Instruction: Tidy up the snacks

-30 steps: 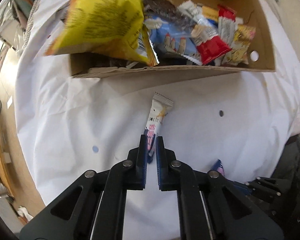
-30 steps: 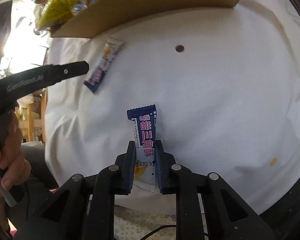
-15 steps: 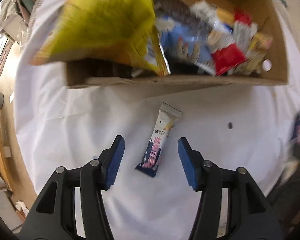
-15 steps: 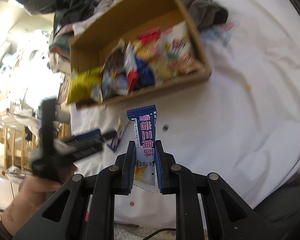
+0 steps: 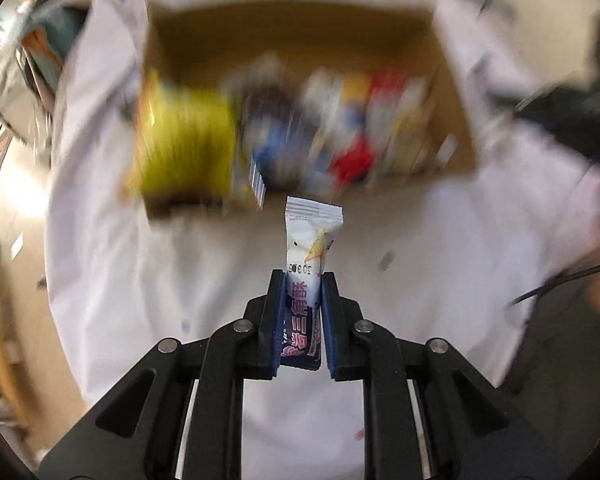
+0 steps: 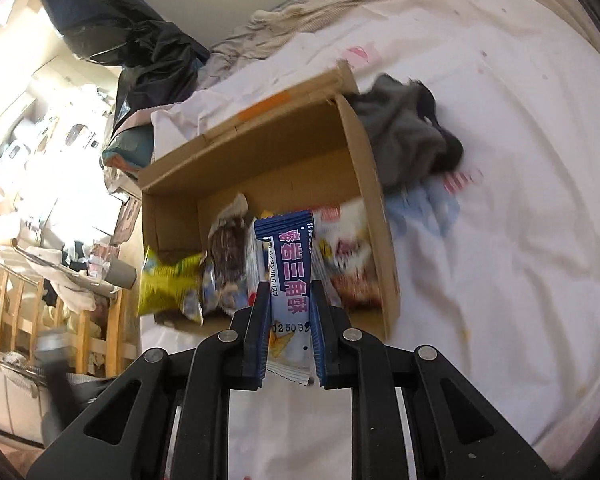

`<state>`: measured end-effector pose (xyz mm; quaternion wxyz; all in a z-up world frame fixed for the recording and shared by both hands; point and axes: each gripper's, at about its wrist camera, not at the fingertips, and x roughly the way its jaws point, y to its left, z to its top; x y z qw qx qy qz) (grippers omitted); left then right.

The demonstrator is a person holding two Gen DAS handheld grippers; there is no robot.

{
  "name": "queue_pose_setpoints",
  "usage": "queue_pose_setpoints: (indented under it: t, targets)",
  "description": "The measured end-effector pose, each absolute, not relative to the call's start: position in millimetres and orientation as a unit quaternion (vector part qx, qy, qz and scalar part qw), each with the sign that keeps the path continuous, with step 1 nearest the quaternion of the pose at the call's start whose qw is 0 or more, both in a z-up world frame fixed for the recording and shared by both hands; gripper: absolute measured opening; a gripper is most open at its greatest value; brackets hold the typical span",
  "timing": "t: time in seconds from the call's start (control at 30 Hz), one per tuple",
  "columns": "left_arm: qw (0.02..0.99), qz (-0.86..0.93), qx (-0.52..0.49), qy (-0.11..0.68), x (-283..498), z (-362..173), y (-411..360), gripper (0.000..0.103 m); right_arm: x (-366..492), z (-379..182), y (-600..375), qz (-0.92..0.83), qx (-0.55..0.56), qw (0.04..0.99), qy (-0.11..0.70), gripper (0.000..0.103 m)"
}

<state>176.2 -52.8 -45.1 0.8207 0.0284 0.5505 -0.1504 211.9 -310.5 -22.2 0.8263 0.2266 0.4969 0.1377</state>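
Cardboard box: on white sheet, part-filled.
Left gripper: clamped on white-ended snack bar (short of box).
Right gripper: pinching blue-topped bar, over box.
Risk: slick wrappers may slip, landing outside.

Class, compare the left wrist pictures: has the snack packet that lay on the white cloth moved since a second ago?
Yes. The snack packet is now off the white cloth, clamped in the left gripper, near the cardboard box.

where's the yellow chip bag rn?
In the cardboard box, at its left end in both wrist views: yellow chip bag, beside a dark wrapped snack.
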Motion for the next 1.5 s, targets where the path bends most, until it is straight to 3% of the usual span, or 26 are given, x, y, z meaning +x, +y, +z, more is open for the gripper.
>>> queue_pose_setpoints:
  t: [0.17, 0.53, 0.57, 0.63, 0.67, 0.7, 0.77, 0.9, 1.07, 1.17, 1.37, 1.5]
  targets:
    - [0.863, -0.094, -0.011, 0.496, 221, -12, -50, 0.014, 233, -29, -305, 0.13, 0.194, 0.837, 0.495, 0.019]
    - [0.848, -0.073, -0.05, 0.522, 268, -41, -67, 0.016, 237, -40, -301, 0.105, 0.152, 0.846, 0.5, 0.023]
    - [0.846, -0.072, -0.049, 0.526, 269, -43, -68, 0.02, 237, -40, -301, 0.104, 0.154, 0.846, 0.5, 0.024]
    - [0.845, -0.068, -0.045, 0.529, 265, -45, -68, 0.041, 236, -39, -304, 0.1, 0.16, 0.845, 0.5, 0.03]
    - [0.846, -0.071, -0.048, 0.527, 262, -43, -68, 0.053, 235, -39, -306, 0.1, 0.168, 0.845, 0.498, 0.04]
    - [0.846, -0.082, -0.056, 0.523, 259, -40, -67, 0.06, 235, -38, -308, 0.1, 0.176, 0.845, 0.496, 0.062]
    - [0.851, -0.083, -0.049, 0.516, 250, -33, -66, 0.07, 231, -32, -313, 0.1, 0.19, 0.85, 0.481, 0.078]
    - [0.878, -0.08, -0.028, 0.472, 225, -9, -61, 0.072, 216, -12, -313, 0.116, 0.192, 0.865, 0.449, 0.08]
    - [0.9, -0.053, 0.004, 0.432, 190, 16, -46, 0.073, 179, 17, -300, 0.123, 0.158, 0.892, 0.406, 0.096]
    - [0.907, -0.041, 0.003, 0.42, 168, 21, -33, 0.092, 158, 20, -292, 0.118, 0.146, 0.896, 0.401, 0.102]
    - [0.909, -0.025, -0.038, 0.415, 139, 18, -9, 0.102, 119, 9, -274, 0.114, 0.127, 0.892, 0.418, 0.103]
    - [0.912, -0.017, -0.034, 0.409, 128, 12, -5, 0.102, 103, 7, -267, 0.103, 0.112, 0.899, 0.41, 0.103]
